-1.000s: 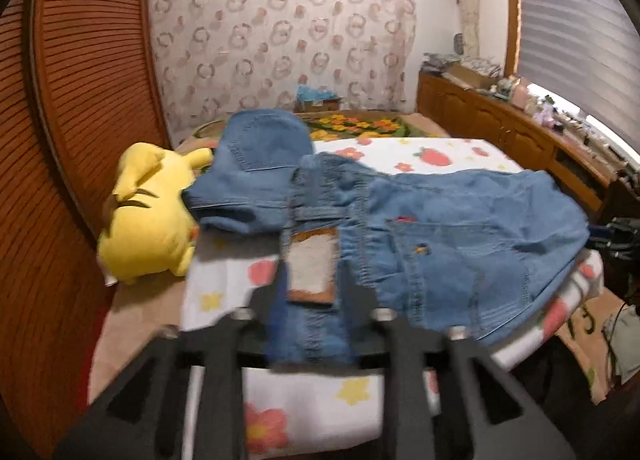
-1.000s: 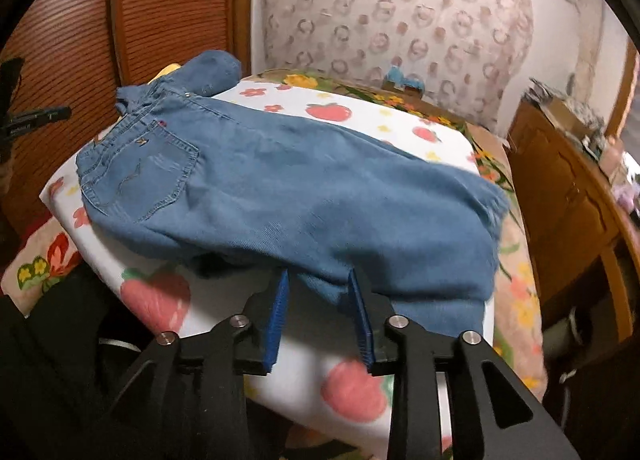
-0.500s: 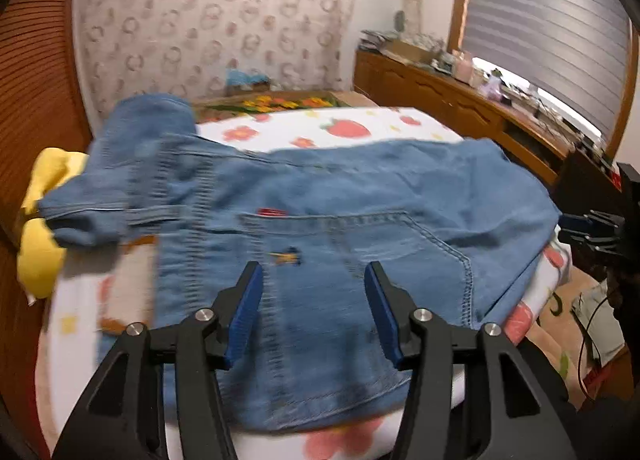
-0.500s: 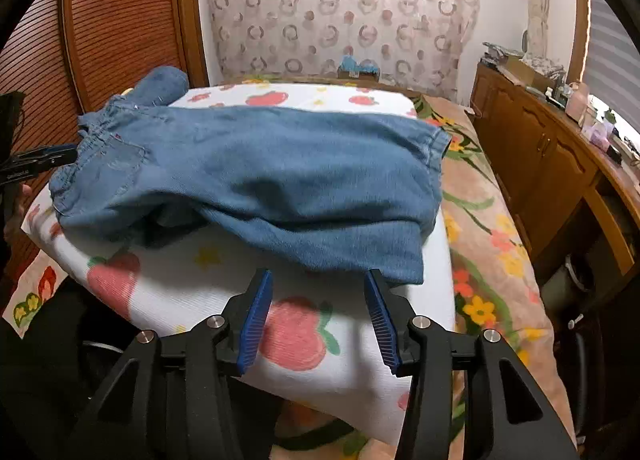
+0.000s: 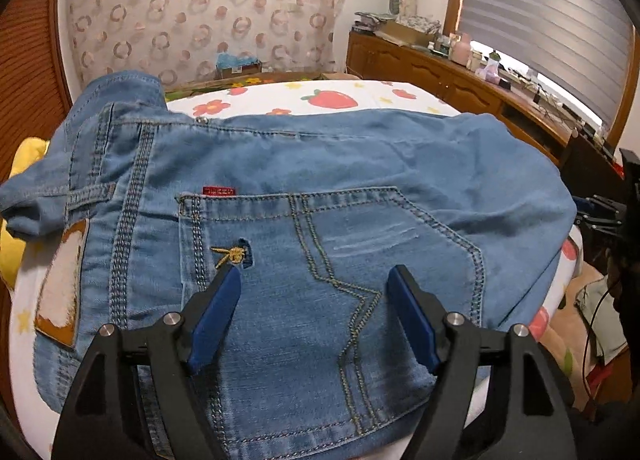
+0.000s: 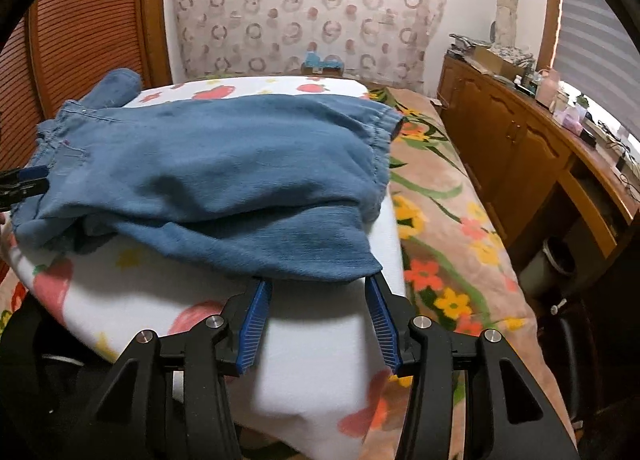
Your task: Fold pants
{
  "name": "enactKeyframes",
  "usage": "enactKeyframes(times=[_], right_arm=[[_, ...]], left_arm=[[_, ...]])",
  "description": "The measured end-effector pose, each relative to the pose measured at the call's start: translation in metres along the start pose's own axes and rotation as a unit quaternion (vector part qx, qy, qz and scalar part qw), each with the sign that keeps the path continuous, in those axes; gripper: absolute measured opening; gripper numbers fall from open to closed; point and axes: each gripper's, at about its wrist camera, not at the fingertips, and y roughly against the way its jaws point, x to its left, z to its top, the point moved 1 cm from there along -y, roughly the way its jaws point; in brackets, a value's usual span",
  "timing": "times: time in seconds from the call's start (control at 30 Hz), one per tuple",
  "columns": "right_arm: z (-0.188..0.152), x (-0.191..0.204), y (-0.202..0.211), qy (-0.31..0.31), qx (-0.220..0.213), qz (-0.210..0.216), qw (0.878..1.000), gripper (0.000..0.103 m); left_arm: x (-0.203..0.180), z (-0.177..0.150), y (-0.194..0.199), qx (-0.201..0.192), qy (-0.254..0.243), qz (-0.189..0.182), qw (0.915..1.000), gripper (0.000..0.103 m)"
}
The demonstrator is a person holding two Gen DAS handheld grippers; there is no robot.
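Blue denim pants (image 5: 320, 188) lie on a white fruit-print blanket (image 5: 320, 98) on the bed, the legs doubled back so the hems (image 6: 320, 248) rest near the seat. My left gripper (image 5: 316, 280) is open and empty, hovering over the back pocket (image 5: 360, 260) by the waistband. My right gripper (image 6: 318, 284) is open and empty, its tips at the edge of the lower leg hem at the pants' (image 6: 224, 172) near side. The left gripper's tip also shows at the left edge of the right wrist view (image 6: 24, 180).
A yellow plush toy (image 5: 16, 248) lies left of the pants. A wooden louvred wall (image 6: 80, 28) stands at the left. A long wooden cabinet (image 6: 532, 148) with clutter runs along the right. A floral bedspread (image 6: 440, 228) lies beside the blanket.
Both grippers opened wide. The left moved right from the waistband patch to over the back pocket. The right let the hem lie and drew level with its edge.
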Motion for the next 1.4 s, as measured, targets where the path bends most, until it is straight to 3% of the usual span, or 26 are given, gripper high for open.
enactKeyframes(times=[0.17,0.2,0.23,0.27,0.43,0.63,0.7,0.8,0.87,1.23,1.4], right_arm=[[0.002,0.009,0.000,-0.006,-0.002,-0.010,1.000,0.050],[0.004,0.008,0.000,-0.010,-0.003,-0.008,1.000,0.046],[0.005,0.007,0.001,-0.014,-0.007,-0.008,1.000,0.022],[0.004,0.006,0.003,-0.016,-0.012,-0.011,1.000,0.007],[0.009,-0.008,0.044,-0.035,-0.073,-0.050,0.995,0.005],[-0.010,-0.006,0.039,-0.026,-0.013,-0.051,0.998,0.006],[-0.017,-0.005,0.037,-0.033,-0.003,-0.056,0.998,0.013],[-0.025,-0.005,0.047,-0.051,-0.009,-0.053,0.997,0.020],[-0.020,-0.007,0.052,-0.062,-0.017,-0.055,0.996,0.031],[-0.018,-0.016,0.059,-0.113,-0.066,-0.024,0.991,0.044],[-0.025,-0.026,0.032,-0.135,-0.046,-0.012,0.990,0.049]], left_arm=[[-0.001,-0.007,0.000,-0.015,0.004,0.004,0.9999,0.078],[-0.002,-0.008,-0.001,-0.017,0.002,0.007,0.9998,0.078],[-0.004,-0.009,-0.001,-0.019,-0.001,0.011,0.9998,0.078],[-0.003,-0.009,-0.002,-0.019,-0.003,0.013,0.9997,0.078],[-0.002,-0.010,-0.003,-0.019,-0.002,0.009,0.9998,0.078],[0.000,-0.010,-0.004,-0.027,-0.002,0.010,0.9996,0.078],[-0.001,-0.012,-0.004,-0.031,-0.003,0.013,0.9994,0.078],[-0.003,-0.015,-0.004,-0.038,-0.003,0.016,0.9991,0.079],[-0.003,-0.017,-0.003,-0.042,-0.003,0.015,0.9990,0.079],[-0.005,-0.015,-0.002,-0.038,-0.004,0.028,0.9989,0.079],[-0.006,-0.016,-0.001,-0.038,-0.007,0.037,0.9986,0.079]])
